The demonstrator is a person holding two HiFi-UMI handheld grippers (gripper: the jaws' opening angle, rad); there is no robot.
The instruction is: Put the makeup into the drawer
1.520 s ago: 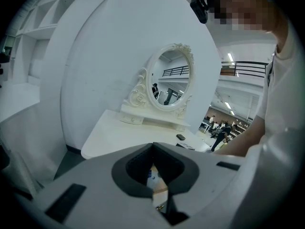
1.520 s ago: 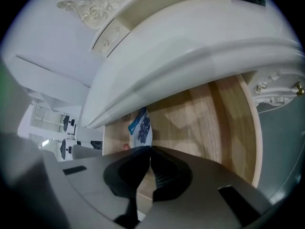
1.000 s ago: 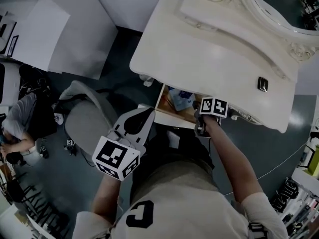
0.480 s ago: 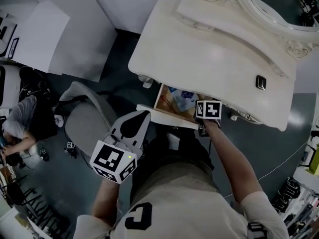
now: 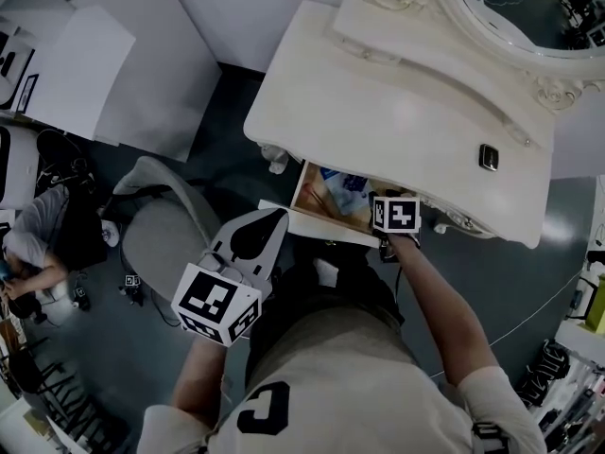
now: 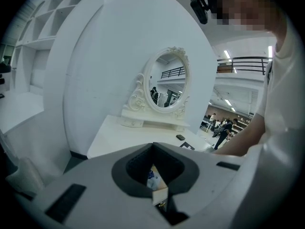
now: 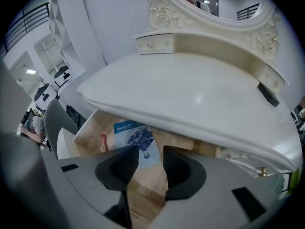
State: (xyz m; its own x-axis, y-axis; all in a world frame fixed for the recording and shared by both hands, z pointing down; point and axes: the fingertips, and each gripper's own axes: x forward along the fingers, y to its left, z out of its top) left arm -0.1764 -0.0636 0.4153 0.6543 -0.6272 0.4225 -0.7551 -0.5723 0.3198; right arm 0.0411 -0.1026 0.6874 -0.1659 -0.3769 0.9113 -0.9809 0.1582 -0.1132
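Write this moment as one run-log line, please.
drawer: open, blue sachet inside | right gripper: above drawer, jaws just been opening, nothing between | left gripper: jaws shut, empty | dark case: on tabletop

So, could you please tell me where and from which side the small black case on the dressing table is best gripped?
Probably from straight above, jaws closing across the narrower width of the small black case: it lies flat and low on the dressing table, with bare tabletop all around it.
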